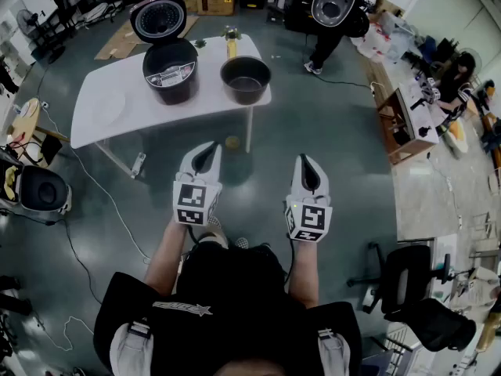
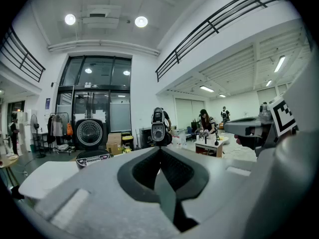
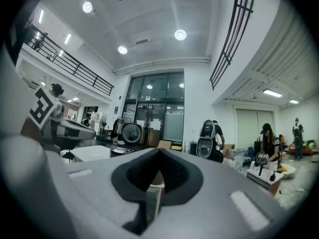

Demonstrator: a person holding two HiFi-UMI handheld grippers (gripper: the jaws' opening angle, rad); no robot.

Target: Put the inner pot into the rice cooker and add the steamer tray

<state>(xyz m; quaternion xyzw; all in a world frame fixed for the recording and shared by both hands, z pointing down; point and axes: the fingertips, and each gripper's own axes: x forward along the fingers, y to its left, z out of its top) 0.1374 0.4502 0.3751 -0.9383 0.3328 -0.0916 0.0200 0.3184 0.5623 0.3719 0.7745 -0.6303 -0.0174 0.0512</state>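
upper centre of the head view: white rectangular table (image 1: 102,100) carries the black round rice cooker (image 1: 170,70), lid up, with the dark metal inner pot (image 1: 246,79) just beside it on the right, not yet in. nothing done so far; pot, then tray, both left. can't pick out the steamer tray for sure. left gripper (image 1: 207,150) and right gripper (image 1: 304,165) sit lower centre, jaws closed, empty, well short of the table. thin white floor cable (image 1: 102,192) at left, likely no blocker.

Pot (image 1: 246,79) right of cooker (image 1: 171,70) (on table (image 1: 106,108)).
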